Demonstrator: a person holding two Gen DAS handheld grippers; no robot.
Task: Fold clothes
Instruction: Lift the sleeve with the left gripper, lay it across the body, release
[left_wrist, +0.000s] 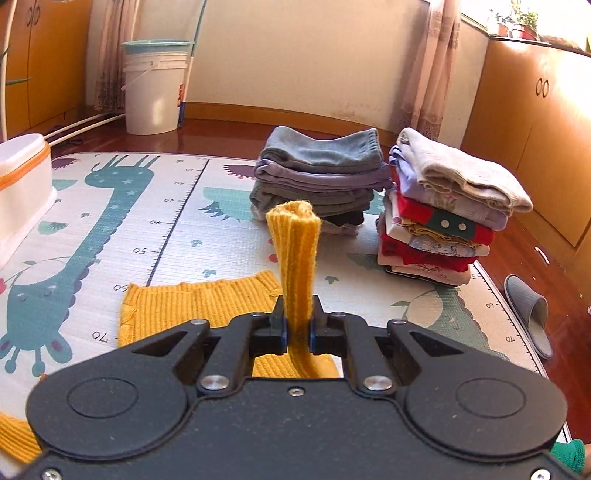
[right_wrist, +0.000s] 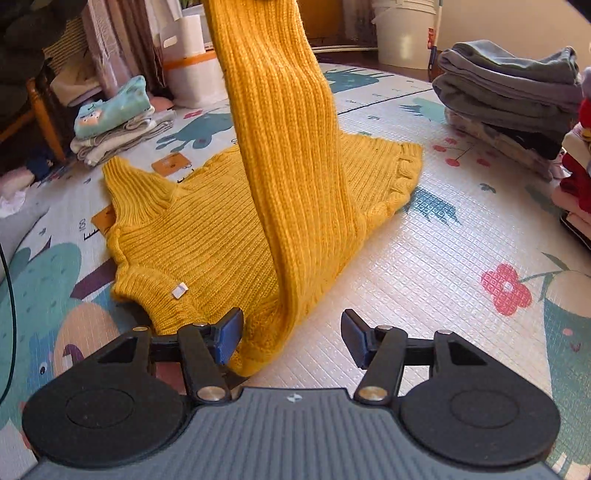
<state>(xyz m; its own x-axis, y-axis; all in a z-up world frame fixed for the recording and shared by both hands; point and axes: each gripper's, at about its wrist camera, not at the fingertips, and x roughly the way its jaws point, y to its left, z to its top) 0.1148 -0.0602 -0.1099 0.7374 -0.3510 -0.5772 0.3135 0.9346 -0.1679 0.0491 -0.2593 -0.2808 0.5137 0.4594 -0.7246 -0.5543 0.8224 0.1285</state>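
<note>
Sweater (right_wrist: 207, 229): one, yellow; folded stacks (left_wrist: 317, 177): two.

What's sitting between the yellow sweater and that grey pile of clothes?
Nothing: only bare play mat separates the yellow sweater from the grey pile, seen from the right wrist.

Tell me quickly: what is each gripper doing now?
Left gripper: closed on the yellow sweater's sleeve.
Right gripper: open, holding nothing.
</note>
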